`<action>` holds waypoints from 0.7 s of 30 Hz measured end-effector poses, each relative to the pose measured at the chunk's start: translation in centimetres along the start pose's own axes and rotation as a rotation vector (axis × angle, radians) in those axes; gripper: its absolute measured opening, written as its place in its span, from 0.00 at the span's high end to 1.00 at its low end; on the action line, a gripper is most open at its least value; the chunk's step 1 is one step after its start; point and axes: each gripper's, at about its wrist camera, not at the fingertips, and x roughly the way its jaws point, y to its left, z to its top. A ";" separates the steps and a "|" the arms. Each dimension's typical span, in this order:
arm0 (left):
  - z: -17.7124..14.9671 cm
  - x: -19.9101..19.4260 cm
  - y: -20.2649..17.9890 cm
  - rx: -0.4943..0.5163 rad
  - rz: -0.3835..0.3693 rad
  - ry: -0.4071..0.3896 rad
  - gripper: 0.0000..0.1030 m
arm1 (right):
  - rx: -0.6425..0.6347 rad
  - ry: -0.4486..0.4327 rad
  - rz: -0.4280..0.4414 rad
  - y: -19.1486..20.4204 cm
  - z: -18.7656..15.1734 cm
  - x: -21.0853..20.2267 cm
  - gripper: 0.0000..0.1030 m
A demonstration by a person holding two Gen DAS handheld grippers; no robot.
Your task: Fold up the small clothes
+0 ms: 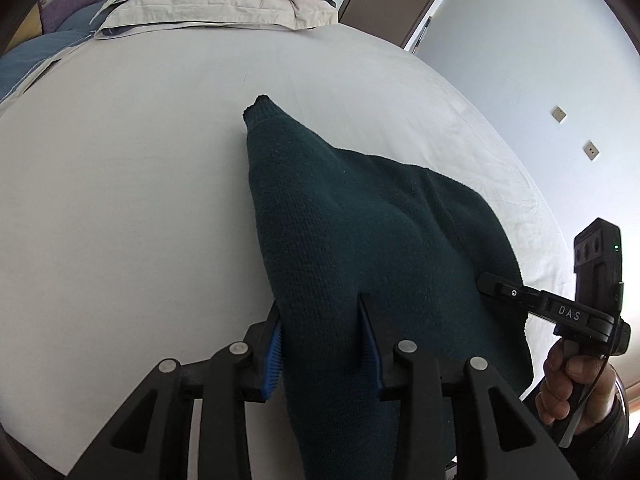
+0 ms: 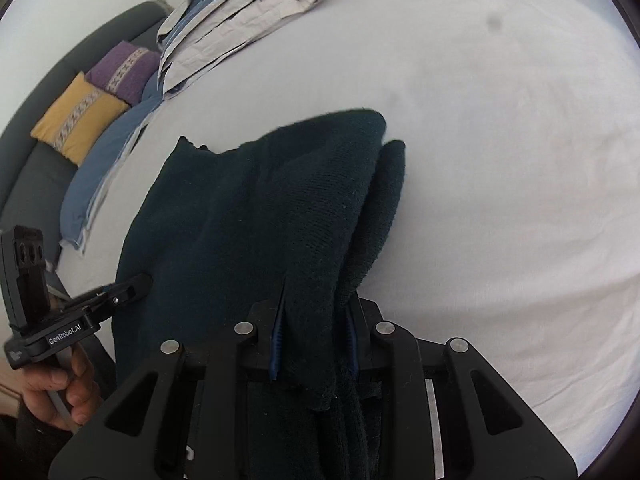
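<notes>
Bedding comes first: a white bed sheet (image 1: 140, 200) covers the mattress as the working surface, with folded pillowcases (image 1: 216, 8) stacked at its far end and two cushions (image 2: 100, 100) on a sofa beyond. Across the near part of the sheet drapes the dark green knitted sweater (image 1: 360, 220), lifted at its near edge and trailing away toward a sleeve cuff (presumably held up so one half can be carried over the other). The left gripper (image 1: 324, 344) and the right gripper (image 2: 314, 344) are each clenched on a bunch of that near edge, spaced apart to keep the fabric spread.
</notes>
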 end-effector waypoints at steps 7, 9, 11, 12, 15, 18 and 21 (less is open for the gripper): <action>-0.4 0.6 1.2 -0.038 -0.029 -0.003 0.43 | 0.230 -0.015 0.228 -4.8 -1.2 1.1 0.76; -1.1 0.3 2.4 -0.059 -0.031 -0.016 0.38 | 0.228 -0.034 0.246 -4.9 -1.8 0.9 0.75; -1.1 0.2 2.6 -0.072 -0.041 -0.026 0.37 | 0.228 -0.039 0.230 -4.7 -2.0 0.7 0.71; -1.1 0.0 2.6 -0.072 -0.034 -0.032 0.37 | 0.226 -0.041 0.202 -4.5 -1.6 0.7 0.67; -1.4 -1.2 2.2 -0.060 -0.005 -0.051 0.37 | 0.204 -0.116 0.078 -4.2 -1.5 -2.1 0.56; -1.6 -2.6 1.1 -0.039 0.033 -0.092 0.38 | 0.189 -0.183 0.118 -4.4 -1.5 -6.4 0.56; -1.3 -3.8 -0.6 0.000 0.040 -0.123 0.38 | 0.122 -0.196 0.232 -2.6 -0.8 -8.4 0.56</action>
